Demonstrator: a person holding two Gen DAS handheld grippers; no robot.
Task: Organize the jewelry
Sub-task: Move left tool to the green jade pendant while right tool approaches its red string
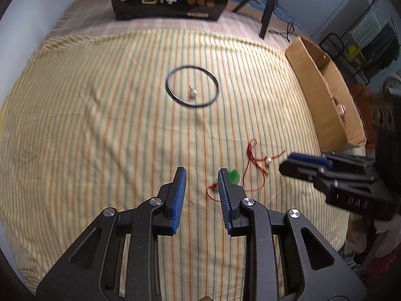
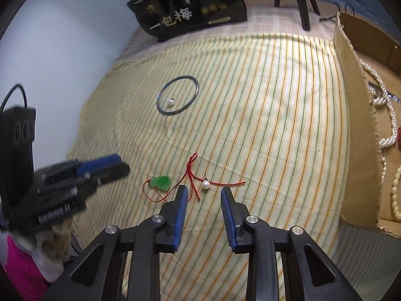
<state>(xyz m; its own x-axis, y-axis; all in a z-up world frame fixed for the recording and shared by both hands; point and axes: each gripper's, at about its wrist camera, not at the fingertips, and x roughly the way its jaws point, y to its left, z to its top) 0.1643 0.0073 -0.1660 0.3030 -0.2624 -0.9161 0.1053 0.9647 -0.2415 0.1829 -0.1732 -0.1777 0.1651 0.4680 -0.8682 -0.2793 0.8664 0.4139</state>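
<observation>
Right gripper [image 2: 203, 192] jaws apart w/ nothing between; just ahead lies a pearl earring [image 2: 205, 183], post pointing up-frame, on the red cord [image 2: 192, 175]. Left gripper [image 1: 201, 174] jaws also apart, empty. Green pendant [image 2: 160, 182] sits lower centre, long axis across frame; bangle [image 2: 178, 97] mid-cloth, around 2nd pearl [image 2: 171, 102].
</observation>
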